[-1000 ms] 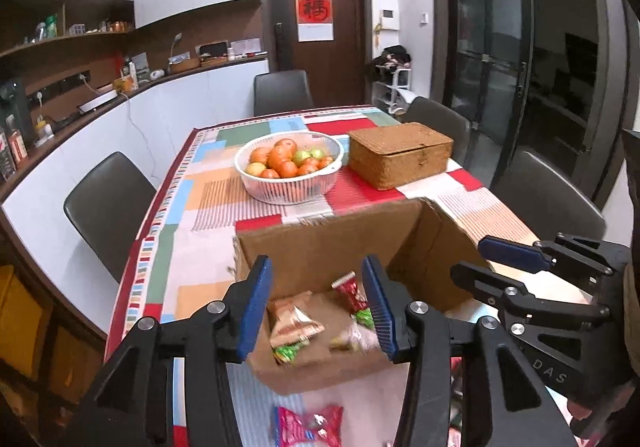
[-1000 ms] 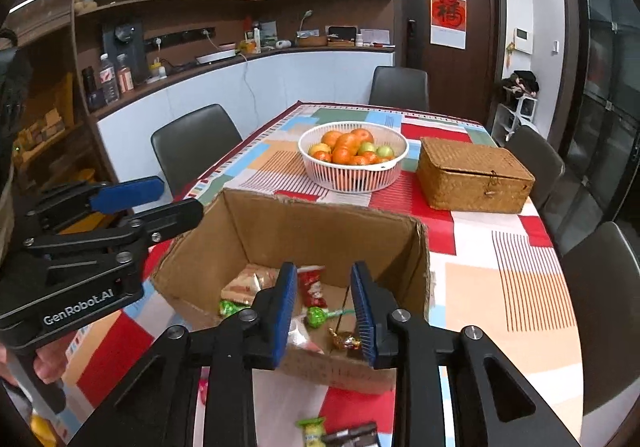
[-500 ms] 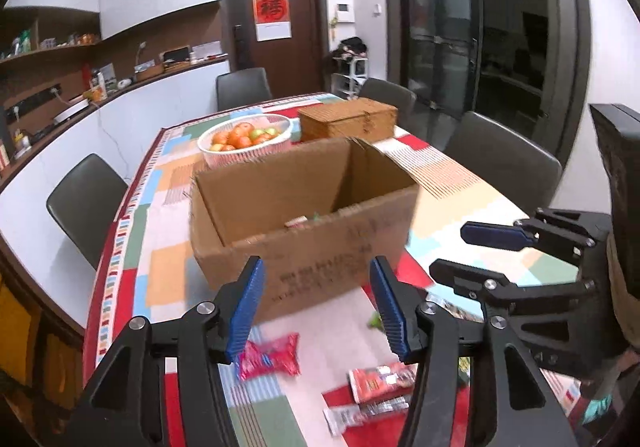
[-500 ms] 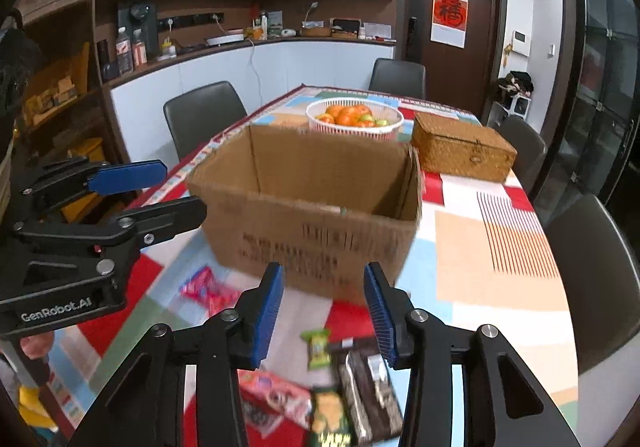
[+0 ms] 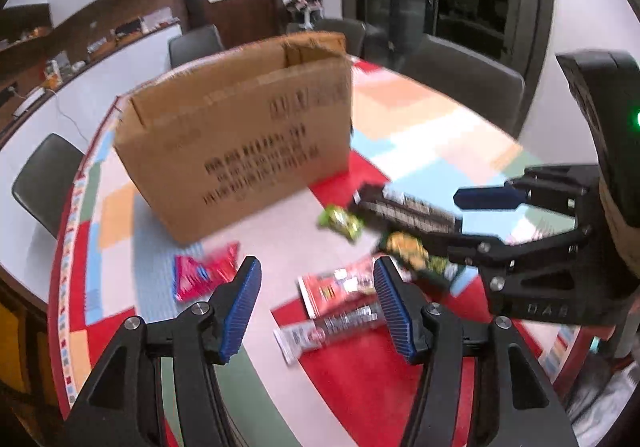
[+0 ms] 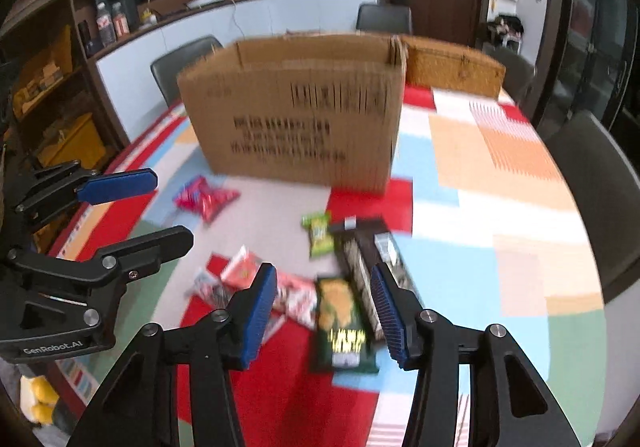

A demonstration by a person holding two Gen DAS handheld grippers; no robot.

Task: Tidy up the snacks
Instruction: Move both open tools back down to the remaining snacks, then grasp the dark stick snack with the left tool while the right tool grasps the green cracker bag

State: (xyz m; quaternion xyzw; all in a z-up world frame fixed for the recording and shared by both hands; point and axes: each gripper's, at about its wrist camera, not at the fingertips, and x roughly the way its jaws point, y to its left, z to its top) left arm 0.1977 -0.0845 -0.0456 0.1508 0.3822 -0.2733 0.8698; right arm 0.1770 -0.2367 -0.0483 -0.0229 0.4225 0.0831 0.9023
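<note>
A brown cardboard box [image 5: 240, 143] [image 6: 296, 115] stands on the patchwork table. Several snack packets lie in front of it: a pink packet [image 5: 204, 271] [image 6: 204, 201], a small green packet [image 5: 342, 221] [image 6: 318, 233], a long black pack [image 5: 408, 209] [image 6: 372, 259], a dark green-yellow bag [image 5: 412, 251] [image 6: 344, 327], a red-white packet [image 5: 340, 285] [image 6: 294, 297] and a silver bar [image 5: 332, 327]. My left gripper [image 5: 316, 307] is open and empty above the red-white packet. My right gripper [image 6: 324, 311] is open and empty above the green-yellow bag.
A wicker box [image 6: 452, 67] sits behind the cardboard box. Dark chairs [image 5: 44, 183] [image 6: 592, 175] surround the table. The table's near edge [image 5: 68, 359] is close on the left. A counter with shelves [image 6: 180, 7] runs along the far wall.
Both grippers have dropped from above the box down and back to the packets in front of it. Both stay open and empty.
</note>
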